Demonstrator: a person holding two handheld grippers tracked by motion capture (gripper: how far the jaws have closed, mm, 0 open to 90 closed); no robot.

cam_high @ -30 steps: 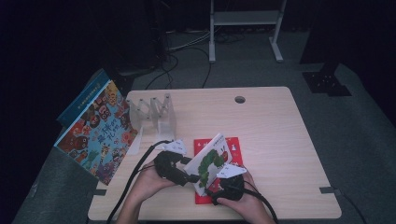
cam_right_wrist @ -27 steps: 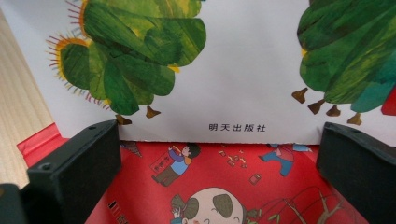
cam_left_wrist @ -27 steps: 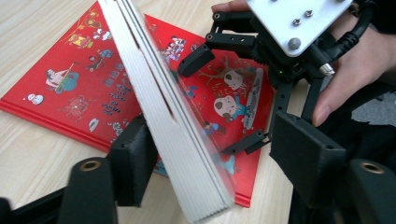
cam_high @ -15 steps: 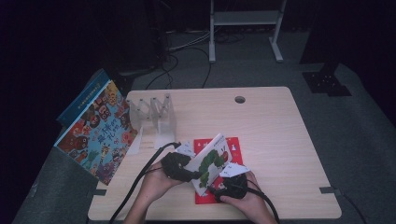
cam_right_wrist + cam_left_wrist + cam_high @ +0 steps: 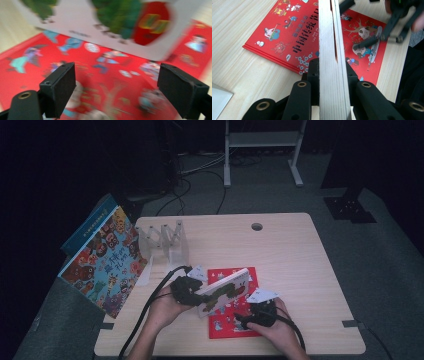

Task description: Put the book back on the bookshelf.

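A white board book (image 5: 226, 291) with a green caterpillar on its cover is held tilted above a red book (image 5: 235, 320) that lies flat on the desk (image 5: 300, 270). The left tongs (image 5: 192, 291) clamp the white book's left edge: in the left gripper view its thick page block (image 5: 332, 62) stands on edge between the two black jaws, which have just been closing and now press on both sides. The right tongs (image 5: 250, 317) hang over the red book at the white book's lower right corner; in the right gripper view (image 5: 116, 85) the jaws stand apart with nothing between them, the white book (image 5: 112, 27) ahead and above, the red cover (image 5: 100, 75) below; they have just been narrowing. To the left, near the desk's far left corner, stands a clear rack (image 5: 162, 240), and a large colourful picture book (image 5: 105, 262) leans off the desk's left edge, with a blue one (image 5: 87, 227) behind it. A round hole (image 5: 257, 226) sits near the far edge.
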